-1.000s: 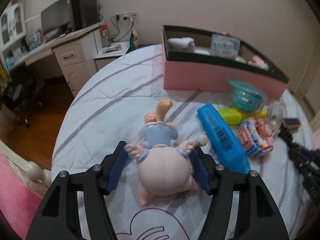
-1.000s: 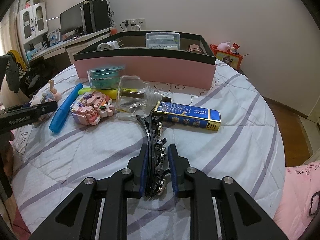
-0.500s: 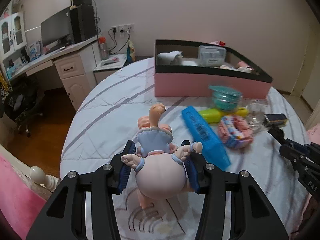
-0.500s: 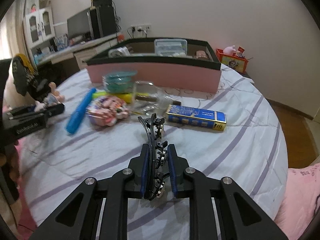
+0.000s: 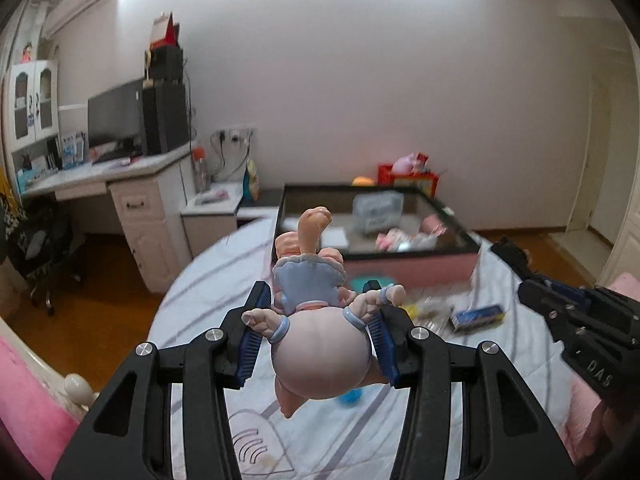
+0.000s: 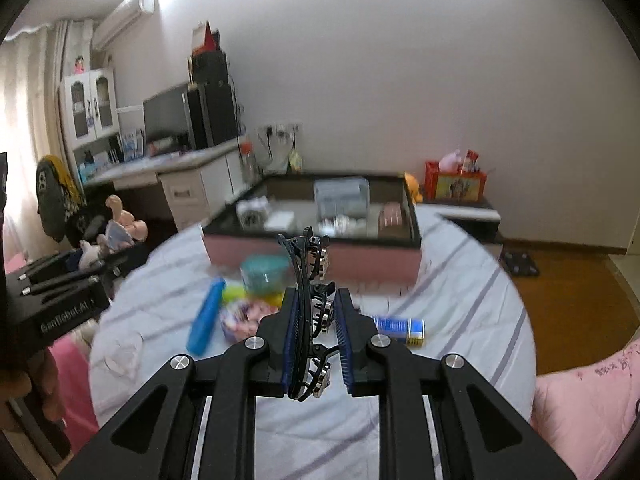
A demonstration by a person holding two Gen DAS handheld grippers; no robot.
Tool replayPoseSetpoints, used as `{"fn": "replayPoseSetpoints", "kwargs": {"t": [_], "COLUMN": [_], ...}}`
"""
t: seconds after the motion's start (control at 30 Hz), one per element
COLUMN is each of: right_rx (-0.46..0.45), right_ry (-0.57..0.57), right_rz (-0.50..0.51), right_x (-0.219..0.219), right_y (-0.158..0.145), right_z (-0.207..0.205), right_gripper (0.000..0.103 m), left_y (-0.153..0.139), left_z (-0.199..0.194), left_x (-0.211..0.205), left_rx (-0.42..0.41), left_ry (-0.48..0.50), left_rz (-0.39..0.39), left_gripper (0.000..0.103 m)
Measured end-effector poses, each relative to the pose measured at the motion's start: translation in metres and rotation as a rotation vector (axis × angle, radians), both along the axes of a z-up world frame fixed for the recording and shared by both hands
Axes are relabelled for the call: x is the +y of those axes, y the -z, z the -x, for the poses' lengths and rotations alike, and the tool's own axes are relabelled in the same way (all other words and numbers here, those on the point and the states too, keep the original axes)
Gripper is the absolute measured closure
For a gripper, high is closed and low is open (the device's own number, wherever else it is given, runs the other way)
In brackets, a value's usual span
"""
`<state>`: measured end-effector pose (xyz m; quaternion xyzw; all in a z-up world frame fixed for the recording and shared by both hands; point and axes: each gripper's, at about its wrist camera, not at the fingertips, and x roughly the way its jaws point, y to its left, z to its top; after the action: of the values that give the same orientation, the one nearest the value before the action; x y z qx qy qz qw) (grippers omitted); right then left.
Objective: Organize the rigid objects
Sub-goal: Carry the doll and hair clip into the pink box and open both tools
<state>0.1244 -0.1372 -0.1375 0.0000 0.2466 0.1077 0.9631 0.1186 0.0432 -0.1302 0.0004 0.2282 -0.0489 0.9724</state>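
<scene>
Item, carry to box: we keep both loads level and clear of the pink box [image 5: 412, 268] rim at twelve o'clock, lowering into bare floor space before any release. Left gripper [image 5: 318, 334] clamped part-open on the doll [image 5: 320, 344], held off the bed [image 5: 208, 280]; right gripper [image 6: 316, 344] closed tight on what looks, through blur, like a black hair clip [image 6: 310, 280].
</scene>
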Motion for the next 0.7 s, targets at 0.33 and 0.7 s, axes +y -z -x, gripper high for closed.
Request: {"fn": "replayPoseSetpoints", "kwargs": {"t": [0.33,0.7], "right_rx": [-0.102,-0.093], "right_ry": [-0.026,-0.022], "right_rz": [-0.013,0.007], "right_x": [0.006,0.001], "right_y": [-0.043,-0.045], "right_z": [-0.002,-0.039], "right_gripper": [0.085,0.085], "left_y": [-0.035,-0.040], "left_z": [0.002,-0.040], "left_x": [-0.022,-0.032], "left_rx": [-0.078,-0.072], "left_ry": [0.034,0.050], "left_rz": [-0.004,-0.043], "left_gripper": [0.054,0.054]}}
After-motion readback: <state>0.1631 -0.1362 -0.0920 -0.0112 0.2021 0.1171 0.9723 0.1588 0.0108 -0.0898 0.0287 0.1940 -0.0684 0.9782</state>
